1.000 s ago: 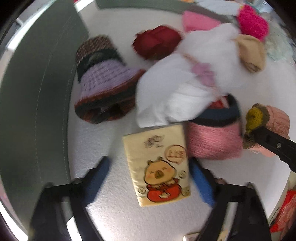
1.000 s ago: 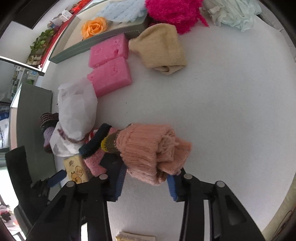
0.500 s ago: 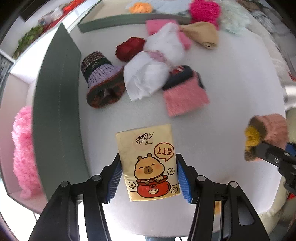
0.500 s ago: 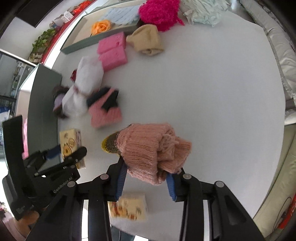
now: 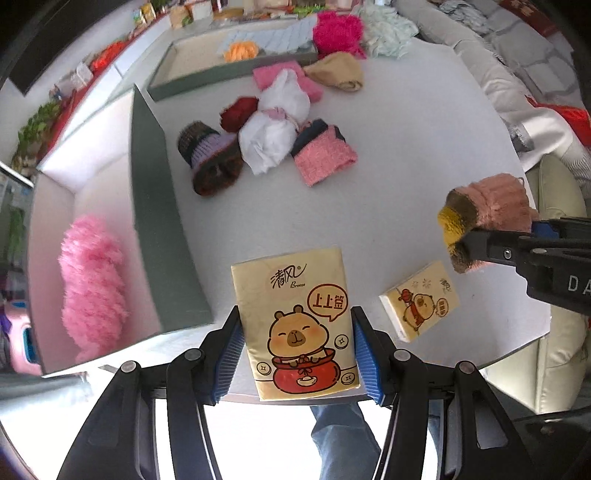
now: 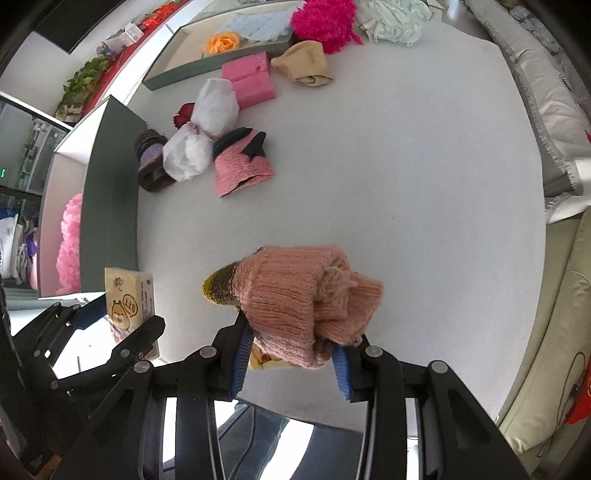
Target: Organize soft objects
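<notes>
Clearly clamped: left gripper (image 5: 297, 350), blue pads (image 5: 231, 354) pressed on both sides of a yellow tissue pack (image 5: 295, 325), held up off the white table (image 5: 406, 155). Right gripper (image 6: 291, 360) squeezed tight on a bunched pink knit hat (image 6: 306, 299), olive-yellow cuff poking out at nine o'clock.

From the left wrist view: second tissue pack (image 5: 421, 301) lying flat on the table at three o'clock of the held one, near the table's edge. Green-walled box (image 5: 159, 206) at nine to ten o'clock, fluffy pink item (image 5: 92, 284) inside. Loose pile at twelve o'clock: purple-and-brown knit hat (image 5: 210, 158), white plastic bag (image 5: 273, 129), pink-and-navy knit piece (image 5: 325, 155), dark red yarn (image 5: 238, 112). Farther out, tan hat (image 5: 338, 72), magenta fluffy ball (image 5: 338, 33), green tray (image 5: 207, 74) holding an orange flower (image 5: 240, 50).
</notes>
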A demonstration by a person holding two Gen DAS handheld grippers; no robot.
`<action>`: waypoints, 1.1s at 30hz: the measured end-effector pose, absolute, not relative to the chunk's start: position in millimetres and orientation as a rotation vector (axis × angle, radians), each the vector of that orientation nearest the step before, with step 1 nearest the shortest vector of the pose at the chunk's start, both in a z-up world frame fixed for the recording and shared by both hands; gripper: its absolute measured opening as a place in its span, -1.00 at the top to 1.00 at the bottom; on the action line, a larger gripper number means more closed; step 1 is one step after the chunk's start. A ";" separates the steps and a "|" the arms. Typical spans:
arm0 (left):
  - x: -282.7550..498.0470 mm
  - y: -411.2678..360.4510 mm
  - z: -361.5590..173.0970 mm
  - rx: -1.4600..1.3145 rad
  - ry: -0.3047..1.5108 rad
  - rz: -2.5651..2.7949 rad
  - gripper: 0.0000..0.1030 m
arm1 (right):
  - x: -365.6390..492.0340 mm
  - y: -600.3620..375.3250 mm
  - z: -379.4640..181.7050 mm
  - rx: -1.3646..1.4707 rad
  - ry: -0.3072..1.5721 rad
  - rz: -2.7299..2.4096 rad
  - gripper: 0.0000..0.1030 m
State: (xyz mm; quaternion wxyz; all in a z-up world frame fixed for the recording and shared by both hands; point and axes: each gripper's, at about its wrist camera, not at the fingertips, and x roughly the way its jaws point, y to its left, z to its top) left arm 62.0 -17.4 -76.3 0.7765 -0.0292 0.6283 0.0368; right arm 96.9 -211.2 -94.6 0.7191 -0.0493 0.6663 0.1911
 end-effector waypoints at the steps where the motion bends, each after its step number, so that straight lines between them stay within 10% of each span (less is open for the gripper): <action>1: 59.2 -15.0 -72.7 -0.058 1.346 0.084 -0.11 | 93.6 -209.4 -91.4 -0.118 1.466 0.422 0.19; 33: 29.7 61.1 -22.7 -0.198 1.174 0.237 -0.11 | 84.6 -139.8 -34.6 -0.289 1.326 0.498 0.18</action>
